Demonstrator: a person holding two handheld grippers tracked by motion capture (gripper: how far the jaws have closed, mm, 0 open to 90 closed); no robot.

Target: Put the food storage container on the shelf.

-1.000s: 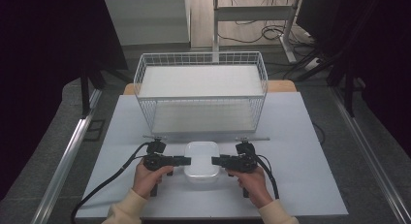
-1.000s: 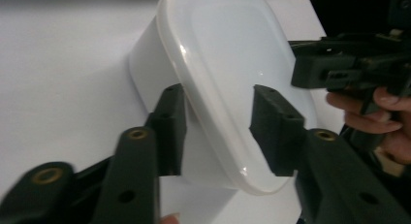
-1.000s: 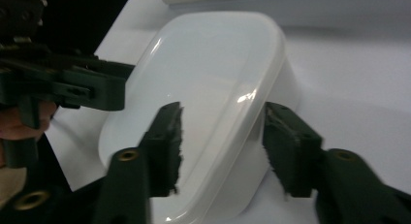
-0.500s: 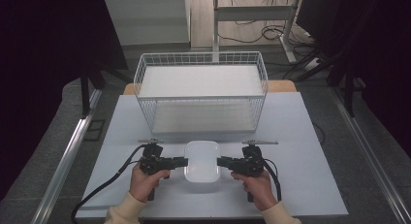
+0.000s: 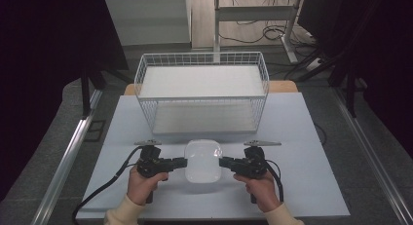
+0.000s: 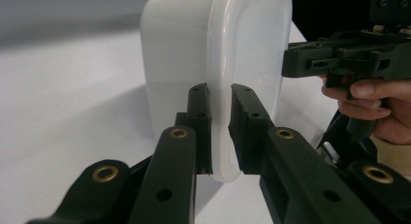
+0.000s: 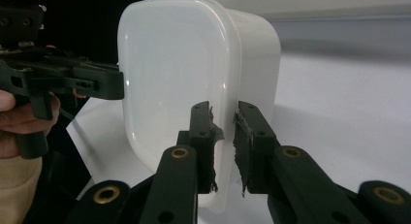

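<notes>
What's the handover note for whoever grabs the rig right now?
Left gripper: jaws have just been closing, now clamped on the left rim of the white lidded container.
Right gripper: jaws just closed, clamped on the container's right rim.
Container sits between both grippers on the white table, in front of the wire basket.
Done: two-sided grip.
Left: probably lift it level and set it in the basket.

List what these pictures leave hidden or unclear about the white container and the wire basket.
- White container: its contents, closed by the lid in the high view.
- Container's underside: faces away in the left gripper view and the right gripper view.
- Left gripper and right gripper: pad faces, covered by the lid rim.
- Wire basket: its mesh floor, too fine in the high view.
</notes>
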